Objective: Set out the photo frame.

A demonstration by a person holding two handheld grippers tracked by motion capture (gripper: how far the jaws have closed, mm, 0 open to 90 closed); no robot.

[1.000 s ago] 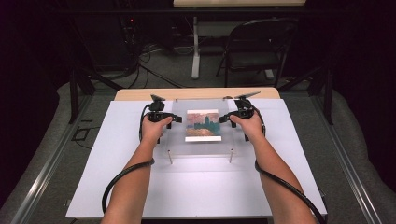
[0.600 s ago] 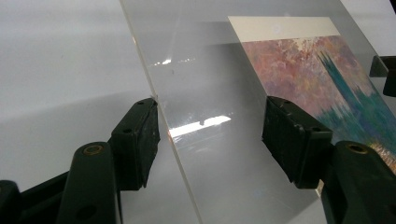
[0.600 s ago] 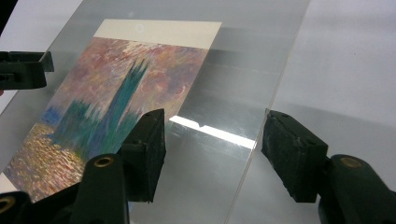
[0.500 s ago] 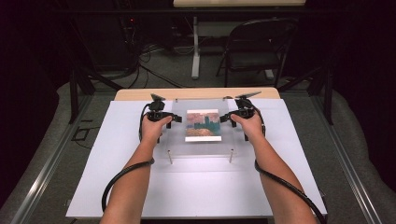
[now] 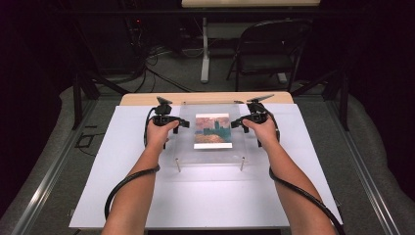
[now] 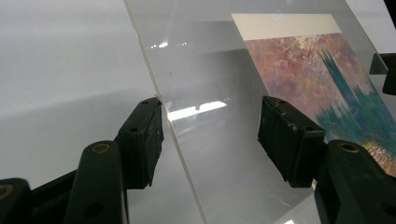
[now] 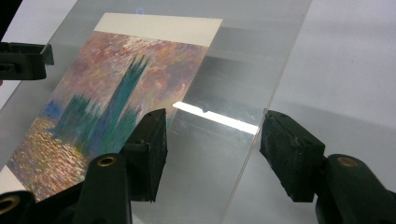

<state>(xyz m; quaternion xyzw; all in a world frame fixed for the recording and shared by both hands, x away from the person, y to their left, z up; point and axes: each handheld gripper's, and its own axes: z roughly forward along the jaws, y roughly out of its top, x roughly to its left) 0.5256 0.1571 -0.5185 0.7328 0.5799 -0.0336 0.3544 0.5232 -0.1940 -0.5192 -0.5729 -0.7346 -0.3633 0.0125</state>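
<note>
readable text: none on any surface.
picture [image 5: 212,130]: painted scene of towers over water, with a blank cream border at its top and no caption, title or signature that can be made out.
clear sheet [image 6: 219,154]: no label, sticker or number; bright reflections only.
white table top [image 5: 205,196]: plain, no markings.
left gripper [image 6: 210,135]: black jaws with brass-coloured screws, no brand or number.
right gripper [image 7: 212,147]: the same, no lettering.
</note>
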